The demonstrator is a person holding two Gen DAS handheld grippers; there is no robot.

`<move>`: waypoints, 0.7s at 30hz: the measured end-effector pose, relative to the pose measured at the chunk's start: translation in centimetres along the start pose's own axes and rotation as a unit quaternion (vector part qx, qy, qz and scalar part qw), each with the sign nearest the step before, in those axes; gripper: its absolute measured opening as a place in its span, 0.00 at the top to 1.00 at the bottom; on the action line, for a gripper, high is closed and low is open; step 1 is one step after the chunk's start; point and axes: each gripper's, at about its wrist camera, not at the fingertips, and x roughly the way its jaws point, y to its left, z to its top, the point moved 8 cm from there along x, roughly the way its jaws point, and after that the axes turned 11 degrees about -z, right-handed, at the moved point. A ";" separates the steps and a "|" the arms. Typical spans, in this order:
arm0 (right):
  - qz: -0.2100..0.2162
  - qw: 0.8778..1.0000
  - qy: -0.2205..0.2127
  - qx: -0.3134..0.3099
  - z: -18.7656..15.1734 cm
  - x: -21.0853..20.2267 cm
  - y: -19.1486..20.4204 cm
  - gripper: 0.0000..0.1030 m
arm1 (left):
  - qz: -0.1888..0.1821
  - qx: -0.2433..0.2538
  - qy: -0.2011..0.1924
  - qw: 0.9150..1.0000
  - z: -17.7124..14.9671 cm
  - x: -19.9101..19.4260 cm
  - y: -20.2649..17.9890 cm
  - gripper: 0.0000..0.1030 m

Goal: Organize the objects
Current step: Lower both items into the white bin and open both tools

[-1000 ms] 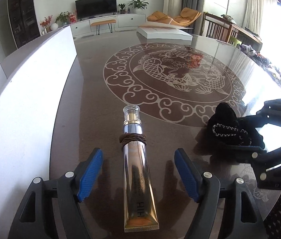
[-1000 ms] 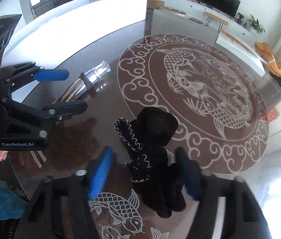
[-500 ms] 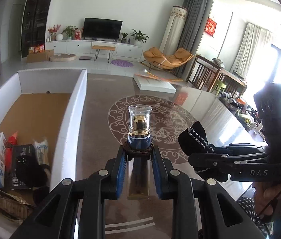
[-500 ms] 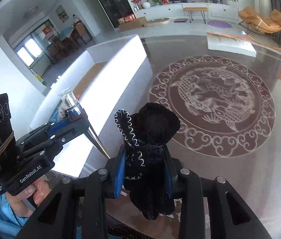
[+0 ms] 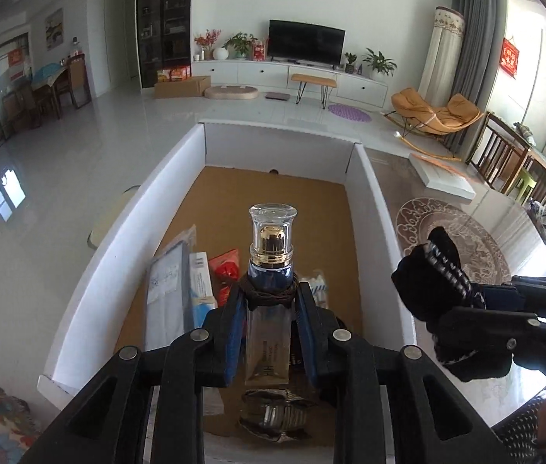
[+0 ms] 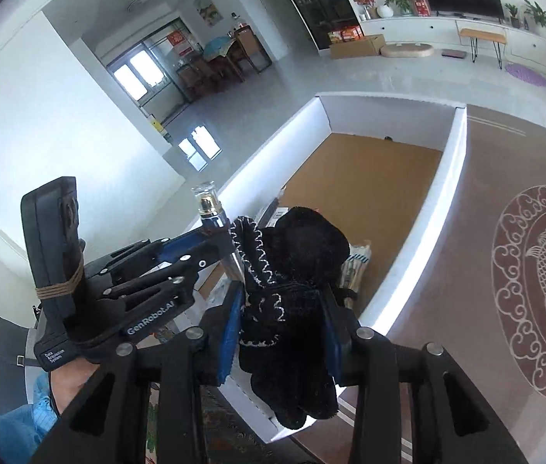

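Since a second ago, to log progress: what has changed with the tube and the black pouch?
Both left the table: the left gripper closed on the tube, the right gripper on the black pouch, and both were lifted over the white box. The right jaws have just been opening, pouch between them. The box's contents look unchanged.

Two grippers are in view, the left gripper [image 5: 269, 332] and the right gripper [image 6: 282, 332]. There is one cosmetic tube [image 5: 271, 263] at 6 o'clock, one black glove [image 5: 433, 270] at 3 o'clock, and one white box [image 5: 381, 208] at 12 o'clock. One rocking chair [image 5: 435, 112] and one television [image 5: 306, 44] stand toward 1 and 12 o'clock.
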 end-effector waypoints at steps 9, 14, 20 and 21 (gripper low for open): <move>-0.033 0.999 0.005 0.023 0.1 1.6 -2.6 0.30 | 0.082 -0.015 -0.025 0.996 -1.1 -0.1 1.3 0.04; -0.065 0.998 -0.003 0.009 0.4 0.0 -3.9 0.27 | 0.095 -0.077 -0.079 0.989 -0.3 -2.9 1.0 0.02; -0.109 0.993 0.006 -0.050 -0.1 -0.2 -3.1 0.22 | 0.167 -0.077 -0.007 0.983 -1.6 -2.7 0.7 0.02; -0.114 0.992 0.007 -0.060 -0.2 -0.2 -2.8 0.22 | 0.166 -0.070 0.005 0.984 -2.0 -2.7 0.3 0.02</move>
